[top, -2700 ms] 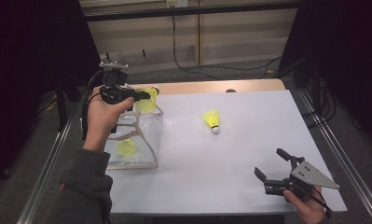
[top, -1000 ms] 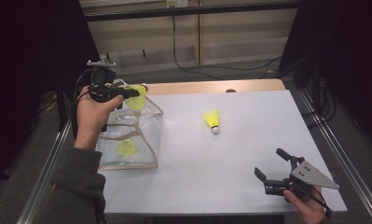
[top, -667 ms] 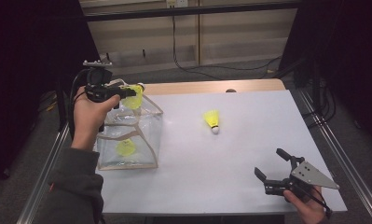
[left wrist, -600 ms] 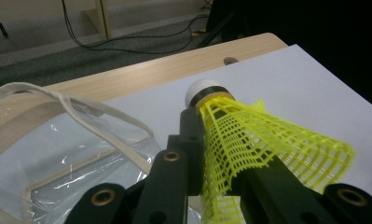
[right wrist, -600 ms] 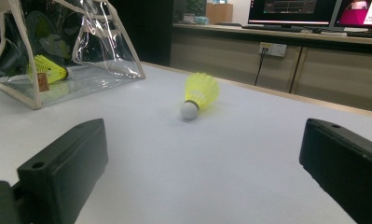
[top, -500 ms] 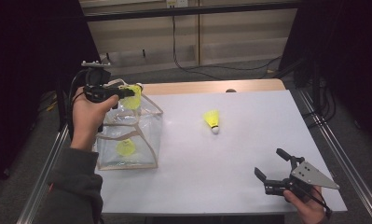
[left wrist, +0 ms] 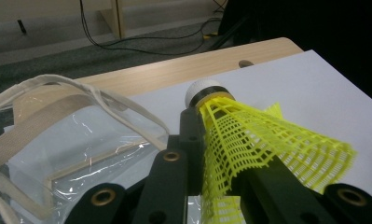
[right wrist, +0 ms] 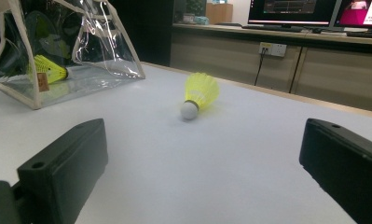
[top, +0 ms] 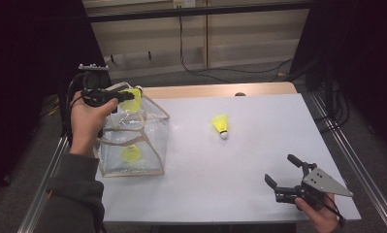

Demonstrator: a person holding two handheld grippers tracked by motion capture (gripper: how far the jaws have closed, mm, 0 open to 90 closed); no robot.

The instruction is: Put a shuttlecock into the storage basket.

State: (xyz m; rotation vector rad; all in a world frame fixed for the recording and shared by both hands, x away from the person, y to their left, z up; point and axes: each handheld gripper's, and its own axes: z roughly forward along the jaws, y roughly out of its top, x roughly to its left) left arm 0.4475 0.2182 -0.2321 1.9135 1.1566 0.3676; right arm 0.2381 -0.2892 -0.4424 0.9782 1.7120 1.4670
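A clear plastic bag (top: 133, 141) with beige trim stands at the table's left; a yellow shuttlecock (top: 130, 154) lies inside it, seen also as the shuttlecock in the bag (right wrist: 48, 69). My left gripper (top: 128, 97) hangs over the bag's far top edge, shut on a second yellow shuttlecock (left wrist: 249, 140) whose white cork points away from me. A third shuttlecock (top: 220, 126) lies on the white table (top: 259, 160) near the middle. My right gripper (top: 284, 174) rests at the front right, open, its jaws wide apart and facing that shuttlecock (right wrist: 197, 93).
A wooden strip (top: 220, 90) with a hole runs along the table's far edge. Metal rails (top: 346, 150) flank both sides. Cables (top: 205, 73) lie on the floor beyond. Monitors (right wrist: 309, 11) stand on a counter in the right gripper view.
My left hand has drawn back to the left and lifted a little, carrying the held shuttlecock over the bag's far corner. The right gripper has stayed put.
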